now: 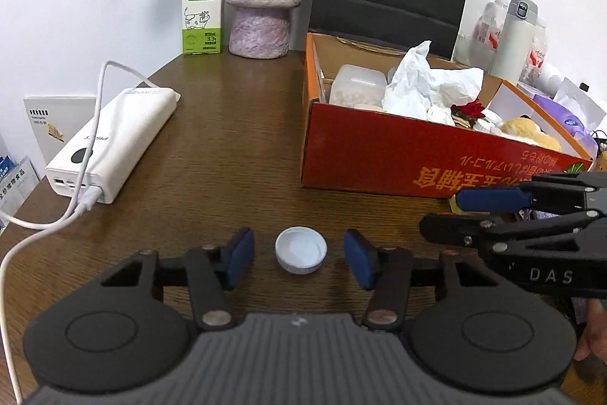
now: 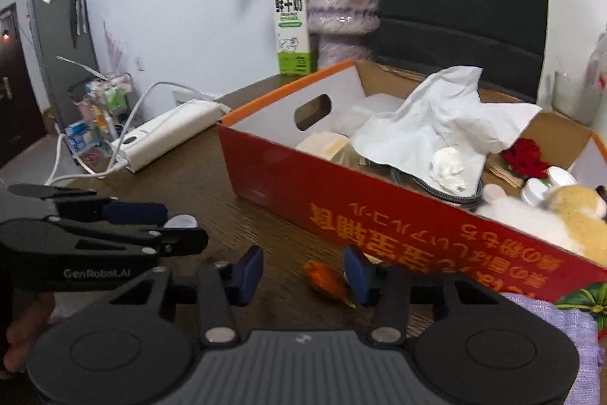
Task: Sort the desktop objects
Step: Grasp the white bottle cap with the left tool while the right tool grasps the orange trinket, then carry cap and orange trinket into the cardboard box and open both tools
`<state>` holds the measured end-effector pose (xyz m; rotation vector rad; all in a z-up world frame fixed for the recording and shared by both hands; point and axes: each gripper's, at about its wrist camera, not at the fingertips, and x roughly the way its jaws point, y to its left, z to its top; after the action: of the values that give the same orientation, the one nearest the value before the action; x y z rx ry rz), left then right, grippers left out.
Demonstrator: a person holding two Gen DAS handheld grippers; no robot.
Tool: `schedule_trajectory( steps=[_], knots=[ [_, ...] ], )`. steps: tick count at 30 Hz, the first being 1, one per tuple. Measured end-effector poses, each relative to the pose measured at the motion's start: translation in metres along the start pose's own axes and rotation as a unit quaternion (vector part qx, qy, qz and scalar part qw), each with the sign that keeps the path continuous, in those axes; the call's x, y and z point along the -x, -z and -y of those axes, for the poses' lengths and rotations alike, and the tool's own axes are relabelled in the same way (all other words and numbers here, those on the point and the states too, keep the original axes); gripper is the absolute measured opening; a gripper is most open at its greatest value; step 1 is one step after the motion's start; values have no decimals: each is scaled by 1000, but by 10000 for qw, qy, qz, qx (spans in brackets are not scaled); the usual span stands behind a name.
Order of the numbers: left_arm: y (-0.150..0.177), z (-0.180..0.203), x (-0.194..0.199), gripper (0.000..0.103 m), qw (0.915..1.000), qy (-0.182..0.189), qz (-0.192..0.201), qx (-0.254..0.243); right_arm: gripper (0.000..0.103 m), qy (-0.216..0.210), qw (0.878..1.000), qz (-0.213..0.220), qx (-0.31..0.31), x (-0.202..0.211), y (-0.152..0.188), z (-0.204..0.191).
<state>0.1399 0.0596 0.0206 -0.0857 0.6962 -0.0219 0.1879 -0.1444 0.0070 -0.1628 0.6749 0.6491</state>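
Left wrist view showed us well into the sorting: our red box [image 1: 379,147] already held a plastic tub, crumpled tissue [image 1: 425,82], small jars and a soft toy, while a few loose things were left on the bench [image 1: 235,147]. A white bottle cap [image 1: 301,250] lay open side up between the pads of our left gripper [image 1: 299,257], with a gap on each side, so that gripper stood part open and held nothing. Our right gripper [image 2: 303,274] was likewise part open over a small orange thing [image 2: 327,281], which lay on the bench just in front of the box; it sat close against the right-hand pad, but we could not tell whether they touched. A power bank [image 1: 114,143] with its cable sat further left, apart from both.
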Motion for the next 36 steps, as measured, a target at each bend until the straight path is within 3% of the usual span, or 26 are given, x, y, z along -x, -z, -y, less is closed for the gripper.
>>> schedule_trajectory(
  steps=[3,9,11,15,23,25,27,36],
  knots=[
    [2,3,1,30,9999,-46,40,-123,38,130,9997,37,216,1,4,-6],
    [3,5,2,30,9998,28,43,-204,24,630,9929,67,1008,1,14,-32],
    [4,6,3,29,9997,31,52,-224,15,491,9936,87,1013,5,14,-34],
    [5,6,5,29,9997,94,35,-212,22,502,9936,51,1009,4,15,-38],
    [5,6,5,29,9997,86,45,-214,24,451,9964,93,714,1,15,-29],
    [5,7,5,29,9996,112,53,-252,23,418,9966,70,700,1,15,-29],
    [5,6,6,29,9996,198,50,-216,13,305,9972,50,686,1,15,-30],
    [6,8,11,29,9993,229,74,-279,13,575,9965,507,321,26,10,-35]
  ],
)
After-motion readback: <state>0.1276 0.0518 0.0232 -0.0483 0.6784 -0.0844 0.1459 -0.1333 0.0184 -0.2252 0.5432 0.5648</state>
